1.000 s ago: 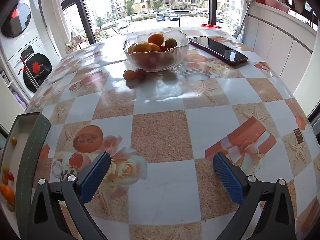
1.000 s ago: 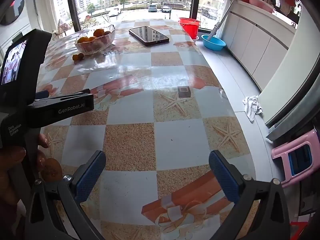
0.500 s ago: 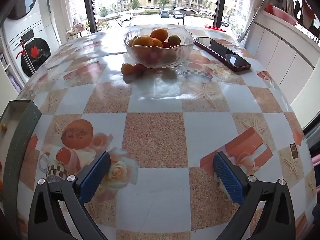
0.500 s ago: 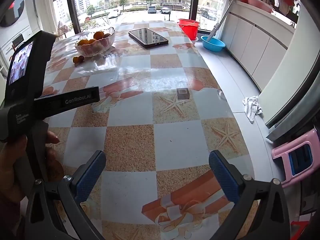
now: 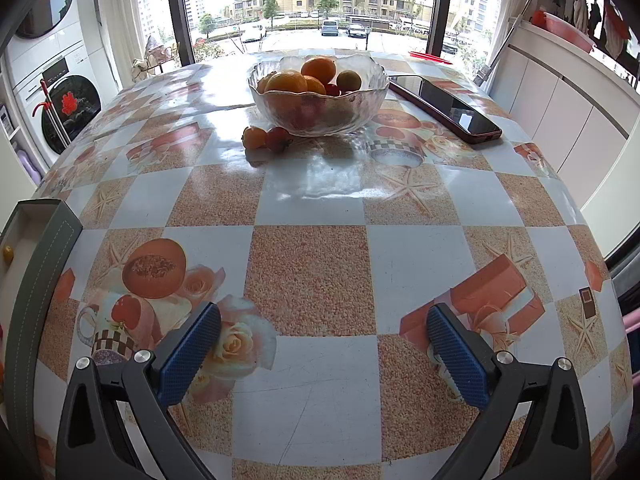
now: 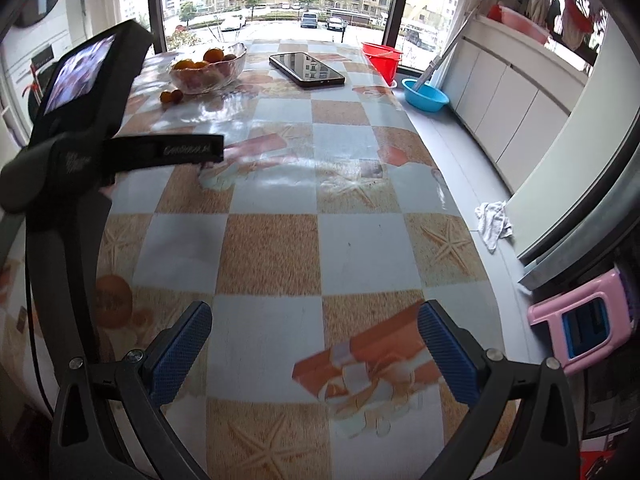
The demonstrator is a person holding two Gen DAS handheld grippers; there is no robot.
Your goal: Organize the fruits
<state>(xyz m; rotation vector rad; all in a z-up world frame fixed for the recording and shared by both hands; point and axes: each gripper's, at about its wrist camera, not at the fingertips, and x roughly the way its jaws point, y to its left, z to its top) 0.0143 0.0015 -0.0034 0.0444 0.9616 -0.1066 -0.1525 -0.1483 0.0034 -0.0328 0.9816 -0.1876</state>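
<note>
A clear glass bowl (image 5: 320, 114) with oranges and smaller fruits stands at the far end of the table; it also shows in the right wrist view (image 6: 208, 74). Two small fruits, one orange (image 5: 254, 137) and one red (image 5: 279, 138), lie on the table just left of the bowl. My left gripper (image 5: 323, 354) is open and empty, low over the near part of the table, well short of the bowl. My right gripper (image 6: 314, 350) is open and empty over the near table; the left tool's body (image 6: 92, 120) shows at its left.
A dark phone (image 5: 448, 110) lies right of the bowl. A grey open box (image 5: 36, 280) holding small fruits sits at the table's left edge. A red bucket (image 6: 382, 58), a blue basin (image 6: 424, 94) and a pink stool (image 6: 580, 324) stand on the floor at the right.
My left gripper has moved forward and swung right, so the bowl looks nearer and centred. The right gripper has stayed nearly still; the left tool has advanced across its view.
</note>
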